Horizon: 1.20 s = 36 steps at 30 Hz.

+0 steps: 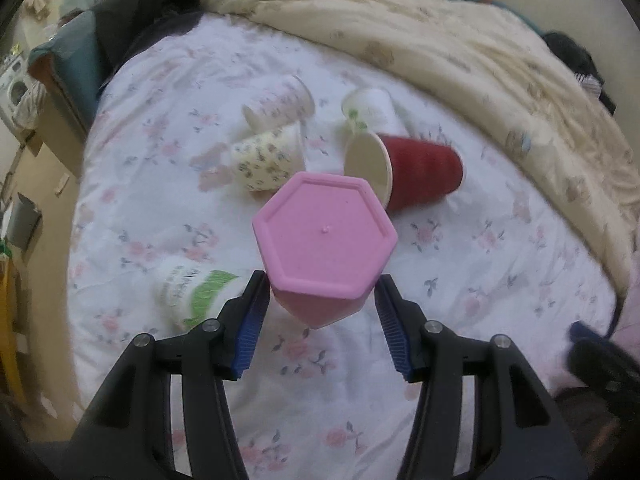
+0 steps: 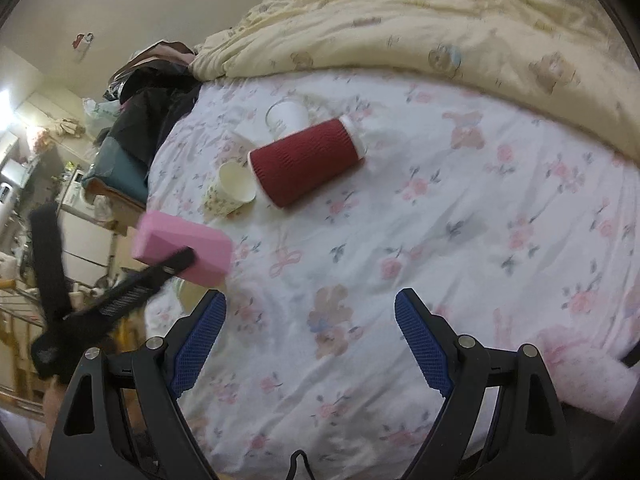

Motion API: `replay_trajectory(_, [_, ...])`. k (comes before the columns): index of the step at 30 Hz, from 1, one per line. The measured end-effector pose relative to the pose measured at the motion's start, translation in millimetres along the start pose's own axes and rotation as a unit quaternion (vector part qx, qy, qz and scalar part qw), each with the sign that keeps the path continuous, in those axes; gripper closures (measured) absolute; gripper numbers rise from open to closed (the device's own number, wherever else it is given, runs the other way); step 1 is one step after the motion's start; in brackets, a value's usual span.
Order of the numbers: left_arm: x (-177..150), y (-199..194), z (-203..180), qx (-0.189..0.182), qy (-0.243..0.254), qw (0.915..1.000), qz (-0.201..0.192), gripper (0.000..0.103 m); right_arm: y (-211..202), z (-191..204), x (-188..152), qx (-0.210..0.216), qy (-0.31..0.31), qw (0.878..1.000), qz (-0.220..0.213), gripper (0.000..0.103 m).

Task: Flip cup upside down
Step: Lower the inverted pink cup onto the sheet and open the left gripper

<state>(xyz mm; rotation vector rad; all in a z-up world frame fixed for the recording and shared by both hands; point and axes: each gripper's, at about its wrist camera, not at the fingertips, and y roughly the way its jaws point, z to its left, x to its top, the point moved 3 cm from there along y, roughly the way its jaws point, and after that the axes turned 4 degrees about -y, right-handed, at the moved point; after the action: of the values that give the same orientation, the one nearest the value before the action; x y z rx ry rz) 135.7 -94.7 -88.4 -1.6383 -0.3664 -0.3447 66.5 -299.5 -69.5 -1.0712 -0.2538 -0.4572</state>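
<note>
A pink hexagonal cup (image 1: 326, 240) is held bottom-up between the fingers of my left gripper (image 1: 322, 286), above the flowered bedsheet (image 1: 500, 248). The gripper's blue pads press its sides. In the right wrist view the same pink cup (image 2: 182, 250) shows at the left, with the left gripper's black fingers (image 2: 152, 280) on it. My right gripper (image 2: 310, 312) is open and empty, over the sheet near the bed's front.
Several paper cups lie on their sides on the sheet: a red ribbed cup (image 1: 420, 172) (image 2: 306, 160), a flowered cup (image 1: 268, 160) (image 2: 230, 192), white printed cups (image 1: 280, 102) (image 1: 370, 110), and a green-and-white cup (image 1: 192, 296). A cream quilt (image 1: 460, 48) lies behind. The bed edge and furniture are at the left.
</note>
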Motion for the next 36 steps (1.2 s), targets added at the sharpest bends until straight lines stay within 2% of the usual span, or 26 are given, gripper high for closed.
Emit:
replay_trajectory(7, [-15.7,41.3,-10.1,0.024,0.0,0.9992,0.031,0.053,-1.3,-4.3,1.8,-0.002,0.003,1.0,0.001,0.014])
replay_trajectory(17, [-22.0,49.0,-12.7,0.034,0.015,0.9987,0.036,0.051,0.0,-7.6,1.4,0.001,0.011,1.0,0.006,0.014])
replay_trajectory(18, [-21.3,49.3,-12.8,0.037,0.021,0.9984,0.036,0.05,-0.4,-7.4,1.6,0.0,0.01,1.0,0.005,0.014])
replay_trajectory(20, [-21.3,49.4,-14.5,0.041,0.031,0.9978,0.043,0.029,-1.5,-7.5,2.3,-0.003,0.01,1.0,0.002,0.014])
replay_trajectory(21, [-21.8,46.9,-14.7,0.035,0.031,0.998,0.042,0.023,-1.5,-7.8,2.1,-0.005,0.009,1.0,0.001,0.014])
replay_trajectory(22, [-22.3,43.6,-13.9,0.034,0.028,0.9981,0.042,0.015,-0.9,-8.2,1.9,-0.007,0.01,1.0,0.002,0.014])
replay_trajectory(25, [-22.6,30.3,-12.5,0.029,0.029,0.9985,0.037,0.014,0.1,-9.6,0.2,-0.006,0.014,1.0,0.004,0.014])
replay_trajectory(31, [-22.2,-46.2,13.3,0.017,0.007,0.9993,-0.033,0.014,-11.6,1.4,0.5,-0.005,-0.013,1.0,-0.027,0.014])
replay_trajectory(36, [-37.2,-103.7,50.4,0.039,-0.006,0.9943,-0.099,0.014,-21.0,29.7,-7.4,-0.009,-0.076,0.996,-0.052,0.01])
